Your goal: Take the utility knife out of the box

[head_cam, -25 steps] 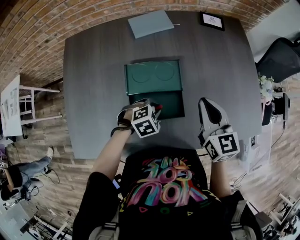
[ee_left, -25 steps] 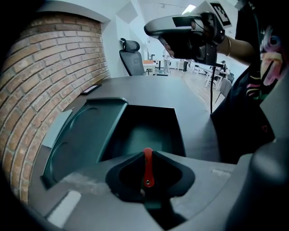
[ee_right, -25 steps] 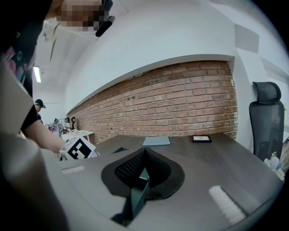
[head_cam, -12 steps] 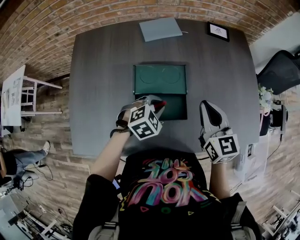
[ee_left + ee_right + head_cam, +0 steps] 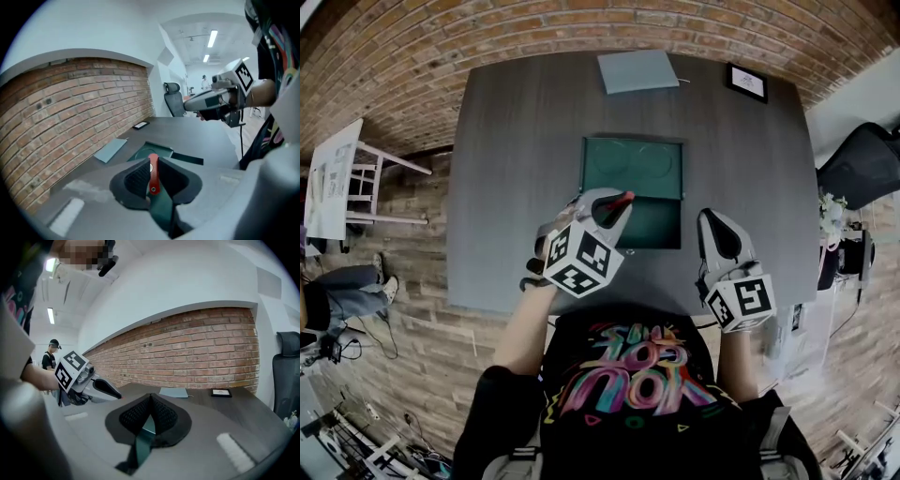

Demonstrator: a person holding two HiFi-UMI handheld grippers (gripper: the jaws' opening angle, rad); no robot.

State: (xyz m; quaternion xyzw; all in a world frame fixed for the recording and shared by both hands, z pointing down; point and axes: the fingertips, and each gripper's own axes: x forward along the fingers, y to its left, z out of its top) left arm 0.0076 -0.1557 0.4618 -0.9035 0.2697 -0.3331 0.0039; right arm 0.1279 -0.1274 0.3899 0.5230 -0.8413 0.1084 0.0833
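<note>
An open green box [image 5: 634, 169] lies mid-table, its lid flipped back and its dark tray [image 5: 654, 225] nearest me. Just above the tray's near left corner, my left gripper [image 5: 619, 202] is shut on the red utility knife [image 5: 625, 197]. In the left gripper view the knife [image 5: 153, 174] stands upright between the black pads, with the box [image 5: 155, 151] behind it. My right gripper [image 5: 711, 217] hovers to the right of the box, shut and empty. Its tips [image 5: 150, 399] meet in the right gripper view, where my left gripper [image 5: 107, 390] is at the left.
The dark grey table [image 5: 516, 141] holds a grey-blue pad [image 5: 637, 70] at the far edge and a black framed card [image 5: 747, 82] at the far right corner. A black office chair [image 5: 862, 164] stands at the right and a white stand [image 5: 333, 178] at the left.
My left gripper has risen out of the box tray with the red knife and tilted its tips upward. The right gripper has shifted only slightly.
</note>
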